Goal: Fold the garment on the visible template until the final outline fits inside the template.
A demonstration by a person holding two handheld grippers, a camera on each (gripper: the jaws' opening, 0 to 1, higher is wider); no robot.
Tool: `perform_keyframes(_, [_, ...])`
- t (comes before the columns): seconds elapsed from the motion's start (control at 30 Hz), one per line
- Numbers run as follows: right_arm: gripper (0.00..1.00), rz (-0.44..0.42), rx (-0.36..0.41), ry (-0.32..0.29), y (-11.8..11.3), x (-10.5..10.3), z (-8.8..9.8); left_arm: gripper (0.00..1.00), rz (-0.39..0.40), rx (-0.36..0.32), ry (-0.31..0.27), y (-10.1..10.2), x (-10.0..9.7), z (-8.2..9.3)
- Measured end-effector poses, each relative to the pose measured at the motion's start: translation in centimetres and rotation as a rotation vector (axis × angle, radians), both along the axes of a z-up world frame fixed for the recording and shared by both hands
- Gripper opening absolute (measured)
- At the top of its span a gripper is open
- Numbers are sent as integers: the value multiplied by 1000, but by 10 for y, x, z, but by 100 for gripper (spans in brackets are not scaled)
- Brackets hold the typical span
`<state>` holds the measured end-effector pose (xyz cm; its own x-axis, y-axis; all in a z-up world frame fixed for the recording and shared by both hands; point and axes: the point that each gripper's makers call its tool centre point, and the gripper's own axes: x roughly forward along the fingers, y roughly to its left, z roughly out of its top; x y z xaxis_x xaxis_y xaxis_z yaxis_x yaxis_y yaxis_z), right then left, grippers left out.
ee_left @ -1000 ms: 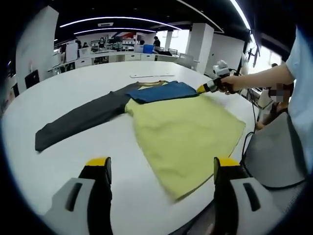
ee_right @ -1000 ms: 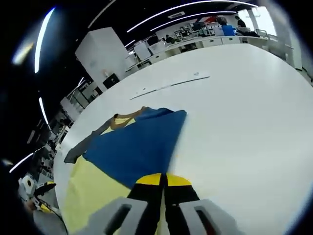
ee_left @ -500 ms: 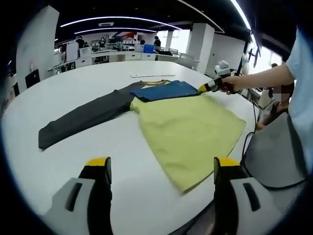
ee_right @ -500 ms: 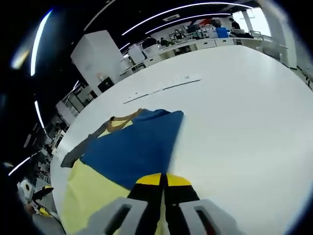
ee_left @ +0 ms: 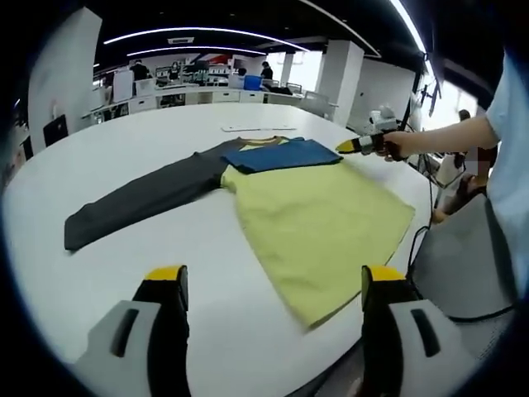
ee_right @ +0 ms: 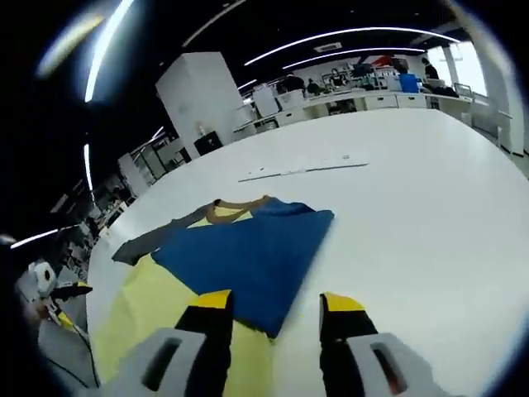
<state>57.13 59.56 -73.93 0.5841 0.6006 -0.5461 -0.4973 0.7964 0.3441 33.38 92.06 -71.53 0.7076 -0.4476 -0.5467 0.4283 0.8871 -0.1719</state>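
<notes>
A long-sleeved garment lies flat on the white table (ee_left: 74, 281). Its yellow body (ee_left: 318, 219) spreads toward the near right edge. The dark grey sleeve (ee_left: 140, 198) stretches out to the left. The blue sleeve (ee_left: 281, 155) is folded across the chest, below the tan collar (ee_right: 235, 207). My left gripper (ee_left: 274, 277) hovers open over the table's near edge, short of the hem. In the left gripper view my right gripper (ee_left: 351, 146) sits at the blue sleeve's right end, held by a hand. In its own view my right gripper (ee_right: 275, 302) is open, with the blue sleeve (ee_right: 248, 248) lying just ahead of its jaws.
A thin pale strip (ee_right: 306, 169) lies on the table beyond the collar. A grey chair (ee_left: 463, 256) and a person's arm (ee_left: 438, 132) stand at the table's right edge. Desks and pillars fill the far background.
My right gripper has opened and let go of the blue sleeve, which now rests on the garment. The left gripper has stayed put and open.
</notes>
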Motion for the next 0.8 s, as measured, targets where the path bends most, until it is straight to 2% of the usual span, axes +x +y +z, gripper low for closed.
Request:
perform_keyframes(0.23, [66, 67, -30, -47, -3, -7, 5, 84, -4, 2, 0, 1, 1, 1])
perform_keyframes(0.4, [88, 110, -49, -59, -2, -14, 7, 84, -4, -6, 2, 0, 1, 0])
perform_keyframes(0.47, [100, 129, -63, -77, -2, -16, 7, 84, -2, -15, 4, -1, 1, -1])
perform_keyframes(0.53, [100, 145, -89, -84, -3, -18, 6, 84, -4, -19, 4, -2, 2, -2])
perform_keyframes(0.8, [100, 155, -83, -79, -6, -24, 6, 83, 2, -32, -3, 0, 5, -1])
